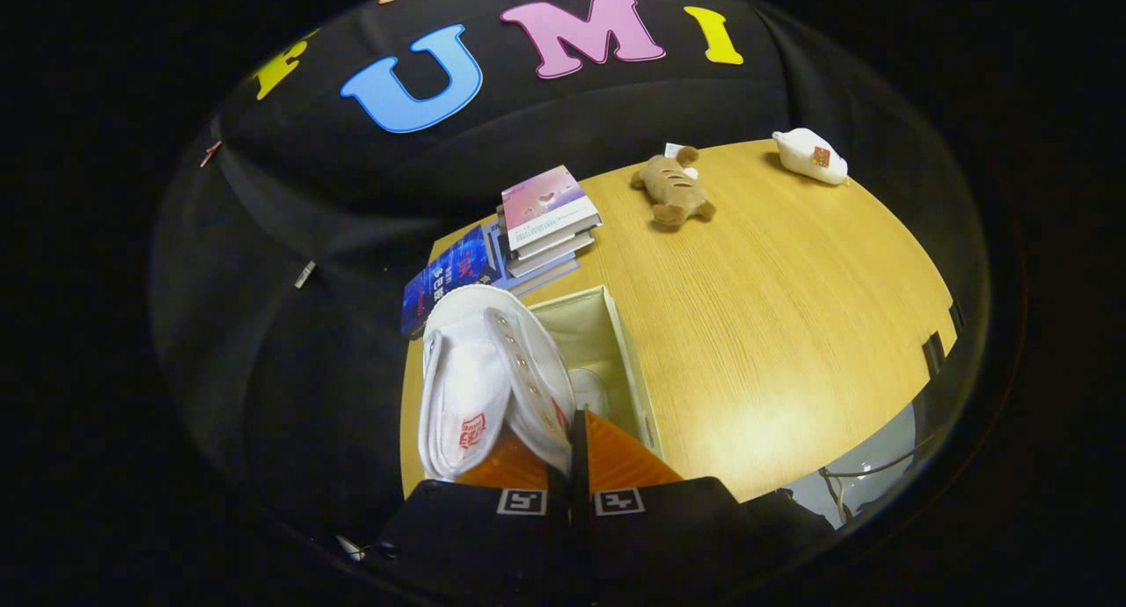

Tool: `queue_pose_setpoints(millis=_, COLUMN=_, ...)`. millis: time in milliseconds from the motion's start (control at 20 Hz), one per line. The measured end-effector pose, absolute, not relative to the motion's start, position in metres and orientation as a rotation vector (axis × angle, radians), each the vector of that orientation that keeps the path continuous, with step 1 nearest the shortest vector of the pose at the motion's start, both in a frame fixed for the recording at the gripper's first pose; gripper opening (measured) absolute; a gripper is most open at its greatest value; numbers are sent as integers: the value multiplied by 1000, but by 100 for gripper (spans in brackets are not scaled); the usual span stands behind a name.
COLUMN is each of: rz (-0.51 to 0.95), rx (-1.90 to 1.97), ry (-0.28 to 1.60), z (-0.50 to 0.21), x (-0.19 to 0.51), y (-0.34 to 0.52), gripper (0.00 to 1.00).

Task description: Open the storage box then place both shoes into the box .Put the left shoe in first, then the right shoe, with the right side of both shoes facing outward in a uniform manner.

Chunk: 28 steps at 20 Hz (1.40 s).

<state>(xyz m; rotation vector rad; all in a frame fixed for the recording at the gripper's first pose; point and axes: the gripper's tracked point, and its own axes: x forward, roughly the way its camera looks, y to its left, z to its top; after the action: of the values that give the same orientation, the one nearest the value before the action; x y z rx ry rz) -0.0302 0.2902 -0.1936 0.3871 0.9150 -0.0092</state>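
Gripper (570,431) fingers nearly together, clamped on the side wall of a white canvas lace-up shoe (493,374), which hangs toe-away just ahead of the fingertips, tongue with a red printed mark facing the camera. Shoe sits over the near-left part of an open cream fabric storage box (626,361) on a light wooden table (774,308); whether the sole touches the box rim or floats above it, cannot tell. Inside the box, just beyond the fingers, a pale rounded shape (588,389), possibly another white shoe, mostly hidden. Beyond the box, a stack of books topped by a pink-covered one (547,207), with a blue-covered book (449,277) lying beside it at the table's left edge. Farther out, well apart from the box, a brown plush toy (673,192) lies on the table, and a white soft pouch with a small red patch (811,156) sits near the far right edge.
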Motion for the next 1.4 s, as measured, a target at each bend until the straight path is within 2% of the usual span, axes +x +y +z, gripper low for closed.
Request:
queue_pose_setpoints(millis=100, rz=-11, rx=371, ry=937, z=-205, x=-33, y=292, gripper=6)
queue_pose_setpoints(millis=150, rz=14, rx=391, ry=939, z=-204, x=-35, y=301, gripper=20)
queue_pose_setpoints(millis=250, rz=79, rx=410, ry=899, z=-184, x=-37, y=308, gripper=59)
queue_pose_setpoints(millis=350, rz=95, rx=356, ry=841, z=-166, x=-37, y=291, gripper=87)
queue_pose_setpoints(millis=450, rz=101, rx=308, ry=784, z=-149, x=-35, y=271, gripper=100)
queue_pose_setpoints(millis=1150, rz=157, rx=99, ry=480, z=-72, x=-6, y=61, gripper=99)
queue_pose_setpoints(millis=1400, rz=141, rx=-57, ry=230, z=-23, x=8, y=-18, gripper=99)
